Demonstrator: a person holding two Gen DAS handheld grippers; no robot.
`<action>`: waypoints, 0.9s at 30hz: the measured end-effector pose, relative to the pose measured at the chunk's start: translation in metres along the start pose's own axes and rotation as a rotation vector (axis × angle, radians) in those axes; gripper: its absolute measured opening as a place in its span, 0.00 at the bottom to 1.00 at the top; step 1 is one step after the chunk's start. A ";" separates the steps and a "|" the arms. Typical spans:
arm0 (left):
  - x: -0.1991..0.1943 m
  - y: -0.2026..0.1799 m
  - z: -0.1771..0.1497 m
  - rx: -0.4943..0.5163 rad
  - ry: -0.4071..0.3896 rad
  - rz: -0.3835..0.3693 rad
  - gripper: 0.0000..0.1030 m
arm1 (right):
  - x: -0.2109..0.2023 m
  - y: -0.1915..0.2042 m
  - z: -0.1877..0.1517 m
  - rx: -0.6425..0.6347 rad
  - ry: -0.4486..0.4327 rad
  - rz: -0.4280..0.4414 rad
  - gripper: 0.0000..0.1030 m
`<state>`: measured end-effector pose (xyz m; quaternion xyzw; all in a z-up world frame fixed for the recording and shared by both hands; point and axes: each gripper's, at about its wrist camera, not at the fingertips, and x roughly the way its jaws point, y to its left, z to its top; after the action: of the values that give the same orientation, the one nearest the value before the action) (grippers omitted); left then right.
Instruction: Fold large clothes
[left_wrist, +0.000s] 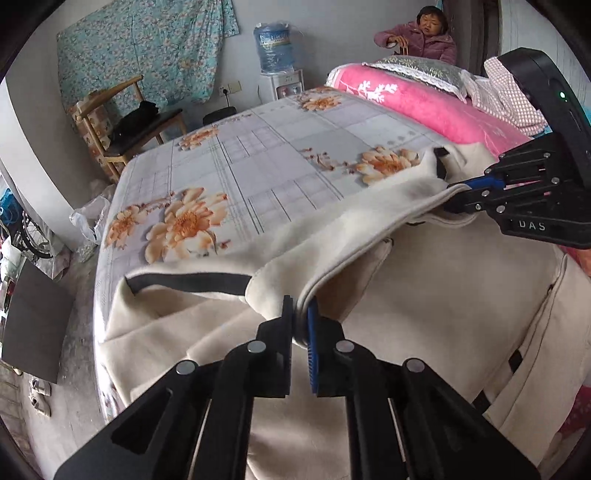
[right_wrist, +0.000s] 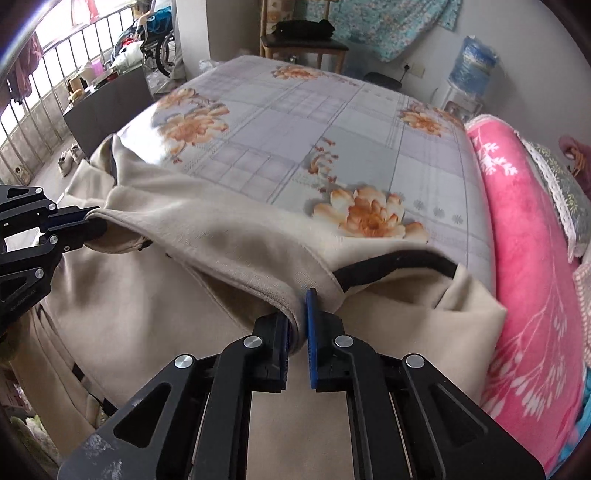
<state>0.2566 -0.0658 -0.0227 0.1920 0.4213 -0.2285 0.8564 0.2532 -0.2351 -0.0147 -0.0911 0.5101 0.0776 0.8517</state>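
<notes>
Matt fleecy (perhaps felted) cream garment (left_wrist: 424, 295)

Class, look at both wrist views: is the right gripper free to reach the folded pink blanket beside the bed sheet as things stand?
Probably not yet. The right gripper is shut on the edge of the cream fleece garment, as is the left gripper. The pink blanket lies unobstructed nearby, but reaching it would drag the garment along.

So the cream coat (left_wrist: 424, 295) I'm working on is a big fleecy thing with black trim along the collar and small black tabs near the pockets. It's spread over the lower half of both views, on my flowery bed sheet (left_wrist: 258, 147). Its top edge is lifted and bunched, running from lower centre toward the right in the left view.
</notes>
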 end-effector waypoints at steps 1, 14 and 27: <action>0.008 -0.001 -0.005 -0.002 0.016 0.000 0.07 | 0.007 0.001 -0.004 -0.002 0.001 0.004 0.06; 0.015 0.009 -0.010 -0.037 0.023 -0.063 0.09 | -0.072 -0.015 0.029 0.120 -0.200 0.382 0.38; -0.040 0.064 -0.026 -0.299 -0.062 -0.224 0.17 | 0.032 0.012 0.008 0.181 -0.058 0.441 0.18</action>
<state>0.2539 0.0095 0.0034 0.0074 0.4425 -0.2629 0.8573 0.2720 -0.2201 -0.0408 0.1017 0.4979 0.2183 0.8331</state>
